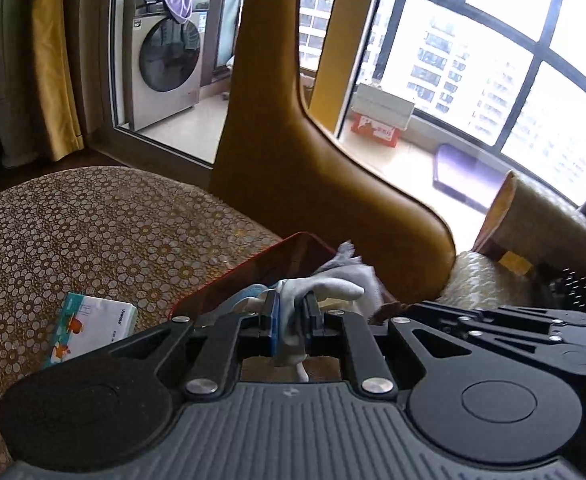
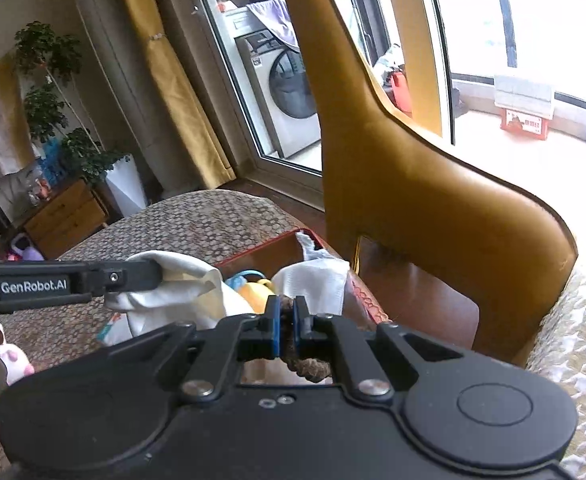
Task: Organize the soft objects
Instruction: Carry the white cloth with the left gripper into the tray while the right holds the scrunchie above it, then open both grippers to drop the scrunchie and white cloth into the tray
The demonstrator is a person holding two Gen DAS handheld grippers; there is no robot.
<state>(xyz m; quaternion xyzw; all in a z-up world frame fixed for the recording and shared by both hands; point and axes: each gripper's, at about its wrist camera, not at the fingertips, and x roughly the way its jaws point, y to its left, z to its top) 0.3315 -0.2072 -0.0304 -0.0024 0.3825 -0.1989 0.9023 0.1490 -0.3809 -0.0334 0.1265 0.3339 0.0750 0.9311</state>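
Observation:
My left gripper is shut on a white cloth and holds it at the near rim of a red box on the patterned table. In the right wrist view the left gripper shows from the side, its tip in the white cloth. My right gripper is shut on a brown knitted soft thing just in front of the red box. Inside the box lie a yellow and blue plush and a white tissue-like cloth.
A mustard leather chair stands right behind the box. A tissue pack lies on the tablecloth at left. A pink plush lies at the left edge. A washing machine and a window are beyond.

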